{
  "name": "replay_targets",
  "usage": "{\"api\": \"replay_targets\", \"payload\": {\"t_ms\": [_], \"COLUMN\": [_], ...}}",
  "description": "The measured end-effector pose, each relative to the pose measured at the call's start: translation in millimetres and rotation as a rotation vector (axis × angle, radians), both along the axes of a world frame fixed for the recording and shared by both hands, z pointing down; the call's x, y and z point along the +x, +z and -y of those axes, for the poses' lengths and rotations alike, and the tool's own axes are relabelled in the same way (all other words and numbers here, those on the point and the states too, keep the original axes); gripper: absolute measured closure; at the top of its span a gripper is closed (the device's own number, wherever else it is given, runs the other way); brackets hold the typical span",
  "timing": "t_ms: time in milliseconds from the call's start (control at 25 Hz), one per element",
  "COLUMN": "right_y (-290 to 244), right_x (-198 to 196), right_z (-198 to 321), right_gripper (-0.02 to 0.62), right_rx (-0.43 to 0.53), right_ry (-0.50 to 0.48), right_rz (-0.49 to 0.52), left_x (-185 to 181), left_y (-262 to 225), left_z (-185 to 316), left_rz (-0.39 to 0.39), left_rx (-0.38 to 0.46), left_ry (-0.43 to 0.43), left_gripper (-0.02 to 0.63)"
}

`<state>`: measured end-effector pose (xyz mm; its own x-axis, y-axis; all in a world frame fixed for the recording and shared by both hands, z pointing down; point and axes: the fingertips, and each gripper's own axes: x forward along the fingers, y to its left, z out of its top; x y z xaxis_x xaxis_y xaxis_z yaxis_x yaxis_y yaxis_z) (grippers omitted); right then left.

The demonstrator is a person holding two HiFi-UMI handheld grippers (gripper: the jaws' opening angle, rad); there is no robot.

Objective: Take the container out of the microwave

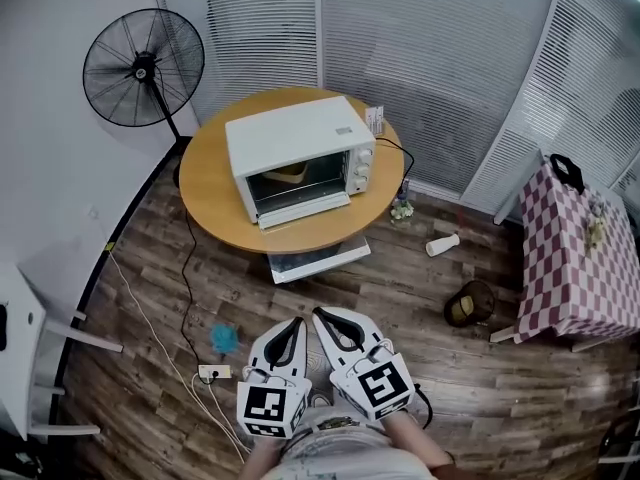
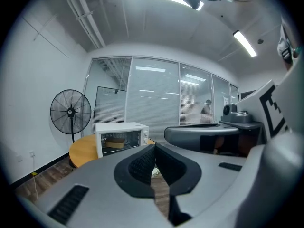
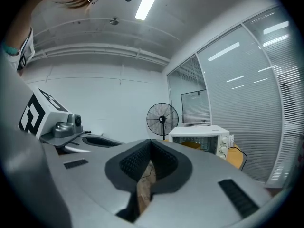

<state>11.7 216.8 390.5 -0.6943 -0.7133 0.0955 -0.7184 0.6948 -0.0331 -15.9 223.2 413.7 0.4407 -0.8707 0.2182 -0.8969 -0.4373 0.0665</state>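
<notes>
White microwave [image 1: 300, 158] on round table [image 1: 215, 193], container [image 1: 291, 173] inside

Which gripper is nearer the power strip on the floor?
Left. The left gripper hangs just right of the power strip in the head view; the right gripper is beyond it, further right.

Head view: high up, looking steeply down, microwave [image 1: 300, 158] on round bench [image 1: 215, 183] well ahead, left tool [image 1: 297, 322] and right tool [image 1: 318, 314] nearest the camera at bottom of frame. Left tool view: low, about level, looks along its own jaws, microwave far off left of centre, fan [image 2: 71, 112] left of microwave. Right tool view: low, level, microwave far off right of centre, fan left of it. All three share microwave, bench, fan; each tool view catches the other tool alongside
</notes>
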Motion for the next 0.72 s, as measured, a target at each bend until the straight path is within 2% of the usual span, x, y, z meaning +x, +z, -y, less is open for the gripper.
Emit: {"api": "replay_targets", "payload": {"t_ms": [400,720], "right_y": [-10.1,-8.2], "right_x": [-4.6,-14.3], "right_z": [79.0,113.4], "right_gripper": [0.603,0.603], "right_rx": [0.016,0.005], "right_ry": [-0.023,-0.094], "right_rz": [0.002,0.002], "left_x": [-0.9,-8.2], "left_y": [-6.2,-8.8], "left_z": [76.1,112.9], "left_rz": [0.002,0.007], "left_rx": [0.010,-0.001], "left_ry": [-0.025,-0.075], "left_gripper": [0.592,0.592]}}
